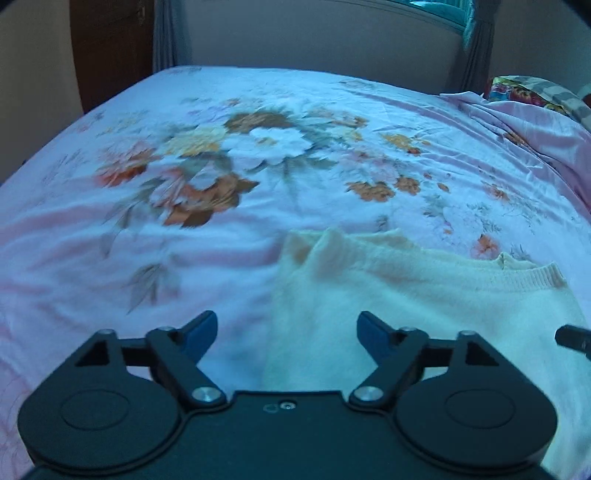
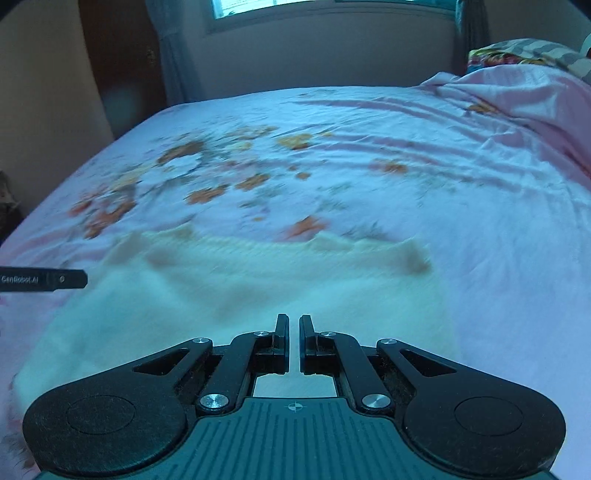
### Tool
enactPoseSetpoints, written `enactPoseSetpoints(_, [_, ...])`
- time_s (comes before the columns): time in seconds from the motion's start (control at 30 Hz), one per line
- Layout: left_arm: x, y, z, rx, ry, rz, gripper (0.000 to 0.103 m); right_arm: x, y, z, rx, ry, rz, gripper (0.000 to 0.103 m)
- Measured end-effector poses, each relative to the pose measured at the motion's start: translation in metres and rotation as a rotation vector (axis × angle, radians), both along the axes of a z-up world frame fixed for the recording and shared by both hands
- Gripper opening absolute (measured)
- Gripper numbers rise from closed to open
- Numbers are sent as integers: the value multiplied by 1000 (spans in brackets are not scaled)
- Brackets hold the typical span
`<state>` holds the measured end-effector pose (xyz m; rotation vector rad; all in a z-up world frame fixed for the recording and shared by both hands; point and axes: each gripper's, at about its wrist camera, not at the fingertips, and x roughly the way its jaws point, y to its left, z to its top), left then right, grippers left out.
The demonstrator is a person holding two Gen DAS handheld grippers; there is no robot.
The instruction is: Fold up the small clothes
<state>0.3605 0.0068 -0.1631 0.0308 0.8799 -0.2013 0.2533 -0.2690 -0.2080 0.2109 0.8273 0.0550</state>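
A cream knit sweater (image 1: 424, 295) lies spread on the floral bedsheet (image 1: 221, 166), its ribbed neckline at the right. My left gripper (image 1: 286, 332) is open and empty, hovering over the sweater's left edge. In the right wrist view the same sweater (image 2: 258, 288) lies in front of my right gripper (image 2: 294, 325), whose fingers are nearly together with a narrow gap and nothing visible between them. The left gripper's finger (image 2: 55, 279) shows at the left edge of the right wrist view.
The pink floral sheet (image 2: 369, 166) covers the whole bed. A bunched pink cover (image 2: 517, 99) and patterned pillows (image 1: 528, 92) lie at the far right. A wall, curtains and a window (image 2: 258, 7) stand behind the bed; a dark door (image 1: 110, 44) is at the far left.
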Motion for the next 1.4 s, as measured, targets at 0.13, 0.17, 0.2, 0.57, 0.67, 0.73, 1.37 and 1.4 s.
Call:
enactPoseSetpoints(0.13, [-5,36,-10,-131,112,36,79,-18,21,-4,52,11,10,2])
enactPoseSetpoints(0.17, [-7,43,-14,-167,135,43,79,-22,25,-5,60,17,11,2])
enactPoseSetpoints(0.2, [-8,48,-19,-193,156,47,79,-25,28,-7,71,23,9,2])
enactPoseSetpoints(0.57, [0,61,-51,-485,249,62,70,-35,37,-17,104,41,-2,2])
enactPoseSetpoints(0.67, [5,55,-57,-537,268,52,51,-31,36,-19,106,35,-9,2])
enactPoseSetpoints(0.73, [7,49,-60,-546,273,46,43,-27,36,-20,104,31,-12,2])
enactPoseSetpoints(1.37, [-12,-16,8,-482,140,-132,14,12,43,-44,26,66,18,2])
enactPoseSetpoints(1.4, [-15,-28,17,-476,130,-159,14,11,40,-40,42,64,17,2])
